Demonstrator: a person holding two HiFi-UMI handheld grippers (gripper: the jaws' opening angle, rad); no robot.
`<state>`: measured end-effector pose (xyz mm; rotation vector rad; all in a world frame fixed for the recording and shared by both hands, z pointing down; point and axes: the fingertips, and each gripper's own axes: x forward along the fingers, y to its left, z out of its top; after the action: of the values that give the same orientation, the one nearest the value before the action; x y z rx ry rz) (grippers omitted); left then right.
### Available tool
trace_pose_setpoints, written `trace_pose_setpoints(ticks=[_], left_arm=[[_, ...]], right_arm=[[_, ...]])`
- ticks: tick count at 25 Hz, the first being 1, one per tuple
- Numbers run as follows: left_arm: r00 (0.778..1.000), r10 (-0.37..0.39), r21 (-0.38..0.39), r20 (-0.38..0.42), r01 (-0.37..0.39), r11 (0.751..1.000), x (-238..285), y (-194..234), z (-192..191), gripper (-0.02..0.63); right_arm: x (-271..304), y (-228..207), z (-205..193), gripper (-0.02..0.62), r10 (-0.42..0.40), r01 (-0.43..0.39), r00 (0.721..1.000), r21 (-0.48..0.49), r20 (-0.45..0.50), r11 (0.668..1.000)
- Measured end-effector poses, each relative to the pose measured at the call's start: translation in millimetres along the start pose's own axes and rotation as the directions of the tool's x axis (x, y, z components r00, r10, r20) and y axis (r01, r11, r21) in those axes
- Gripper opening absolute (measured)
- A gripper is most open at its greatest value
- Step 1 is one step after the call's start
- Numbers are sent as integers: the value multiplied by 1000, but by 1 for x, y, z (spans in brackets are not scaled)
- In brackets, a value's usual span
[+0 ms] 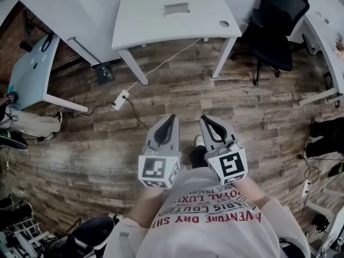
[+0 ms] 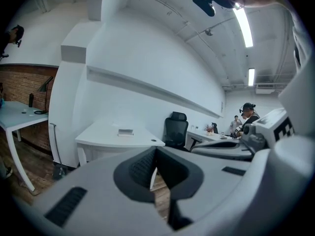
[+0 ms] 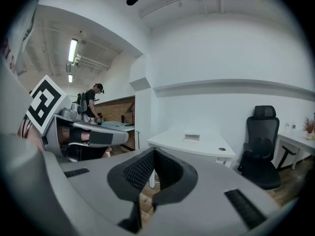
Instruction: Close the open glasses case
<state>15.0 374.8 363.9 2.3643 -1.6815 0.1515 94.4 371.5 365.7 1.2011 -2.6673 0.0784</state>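
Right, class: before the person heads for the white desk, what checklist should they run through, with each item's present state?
1. Empty left gripper: ok, fingers together on nothing.
2. Empty right gripper: ok, fingers together on nothing.
3. Case located: cannot tell; a small pale object lies on the white desk, too small to identify.
4. Desk within reach: not ok; both grippers are held by the body, over the floor.
5. Trip hazards: not ok; a cable and power strip lie ahead.

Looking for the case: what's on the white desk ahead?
The white desk holds one small pale boxy object and a round hole. Whether it is open cannot be told.
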Motion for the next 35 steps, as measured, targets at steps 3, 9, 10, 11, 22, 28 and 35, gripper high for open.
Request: trace_pose_setpoints(ticks=[3,9,10,11,22,28,35], left_arm=[[1000,22,-6,7,-22,1000,35,4,12,5],[998,65,-24,25,-64,998,100,0,34,5],[997,73,-28,27,-73,997,109,0,35,5],[996,81,-34,26,-80,996,117,-1,36,5],[995,101,-15,2,-101,995,178,18,46,5],[996,85,-7,7,-85,996,229,53,54,5],[999,32,-9,-4,-32,999,313,113,80,5]], right_arm=[[21,-30,9,12,30,-30,1000,-15,2,999],[53,-95,23,12,69,-70,998,-32,-4,997],[57,-104,24,12,75,-75,997,-39,-6,996],[60,-113,24,12,80,-80,997,-45,-10,996],[112,-175,17,12,78,-78,997,7,-26,997],[159,-206,17,12,29,-26,999,48,-44,998],[245,-249,32,12,-19,26,997,77,-80,997]])
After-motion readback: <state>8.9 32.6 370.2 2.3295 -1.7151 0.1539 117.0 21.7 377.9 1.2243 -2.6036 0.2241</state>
